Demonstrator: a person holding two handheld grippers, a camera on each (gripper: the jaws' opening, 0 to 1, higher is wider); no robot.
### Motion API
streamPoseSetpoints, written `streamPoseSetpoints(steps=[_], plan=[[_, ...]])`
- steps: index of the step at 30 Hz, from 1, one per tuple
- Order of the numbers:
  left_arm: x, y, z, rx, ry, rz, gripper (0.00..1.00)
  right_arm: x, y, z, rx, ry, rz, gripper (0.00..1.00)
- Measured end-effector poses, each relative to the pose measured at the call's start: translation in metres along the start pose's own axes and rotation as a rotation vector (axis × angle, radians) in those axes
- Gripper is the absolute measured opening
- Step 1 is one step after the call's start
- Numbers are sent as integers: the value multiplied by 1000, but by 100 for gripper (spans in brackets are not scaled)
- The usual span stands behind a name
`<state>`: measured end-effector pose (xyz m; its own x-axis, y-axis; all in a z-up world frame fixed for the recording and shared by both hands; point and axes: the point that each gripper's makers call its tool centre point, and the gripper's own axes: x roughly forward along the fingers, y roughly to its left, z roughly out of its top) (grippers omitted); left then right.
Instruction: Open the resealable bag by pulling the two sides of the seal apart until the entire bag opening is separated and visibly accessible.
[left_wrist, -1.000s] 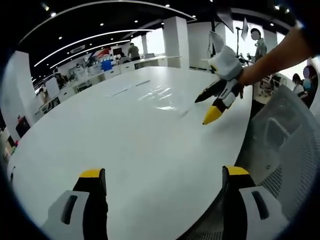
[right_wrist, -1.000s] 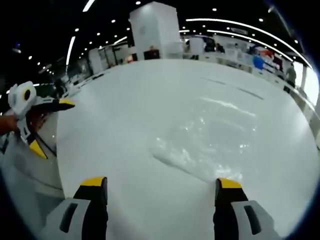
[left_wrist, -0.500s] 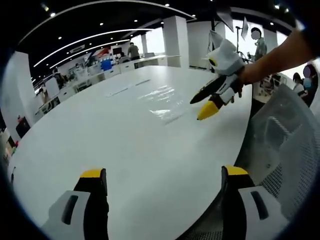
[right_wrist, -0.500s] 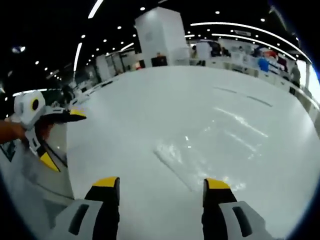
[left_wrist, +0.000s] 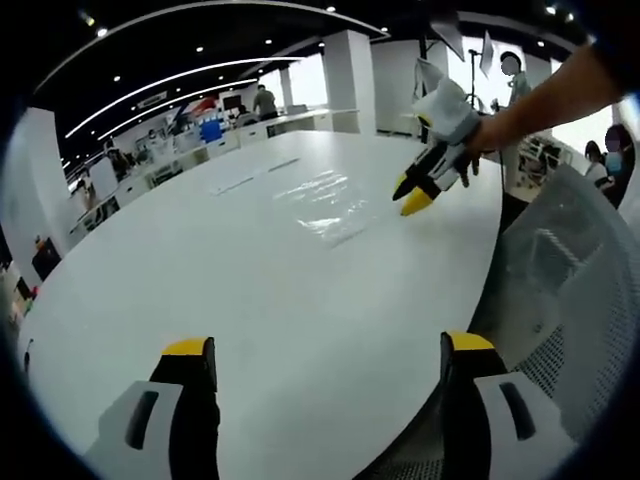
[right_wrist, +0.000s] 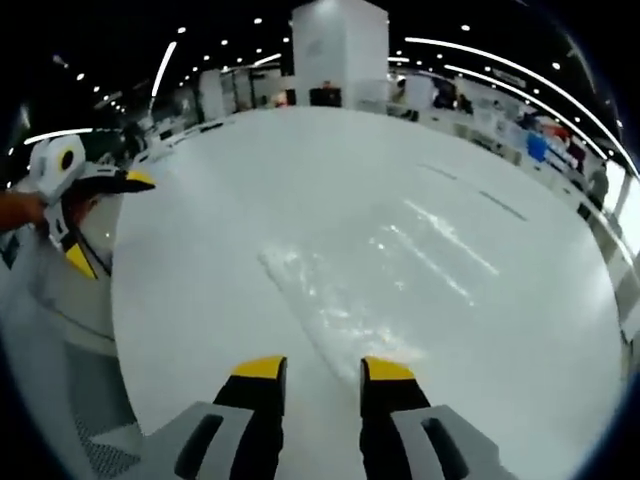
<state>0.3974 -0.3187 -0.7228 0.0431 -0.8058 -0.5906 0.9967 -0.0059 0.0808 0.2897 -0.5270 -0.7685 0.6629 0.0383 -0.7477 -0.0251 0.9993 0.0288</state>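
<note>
2 claws over white table (left_wrist: 200, 280), right claw (right_wrist: 320, 372) nearly closed above clear bag (right_wrist: 335, 305)

The clear bag (left_wrist: 325, 205) is barely showing against the white table (left_wrist: 250, 300): glare is washing out its outline, and its seal is too faint to tell shut from parted. In the right gripper view the bag (right_wrist: 330, 300) is again mostly glints, its near edge running down between the right gripper (right_wrist: 322, 372) jaws, where contact is unclear. The left gripper (left_wrist: 325, 350) bodies are running off the bottom edge. The person's arm (left_wrist: 545, 95) is cut off at the rim. Distant people and desks are too small to make out.
</note>
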Motion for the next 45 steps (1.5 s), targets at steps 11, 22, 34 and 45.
streamPoseSetpoints(steps=[11, 22, 34, 45], plan=[[0, -2, -1, 15, 6, -7, 91, 5, -8, -9, -112, 71, 20, 10], [1, -1, -3, 11, 17, -4, 90, 7, -3, -9, -167, 92, 66, 1], [1, 0, -5, 34, 28, 7, 90, 7, 5, -11, -307, 130, 102, 0], [2, -3, -7, 61, 41, -3, 89, -4, 32, -6, -397, 143, 213, 0]])
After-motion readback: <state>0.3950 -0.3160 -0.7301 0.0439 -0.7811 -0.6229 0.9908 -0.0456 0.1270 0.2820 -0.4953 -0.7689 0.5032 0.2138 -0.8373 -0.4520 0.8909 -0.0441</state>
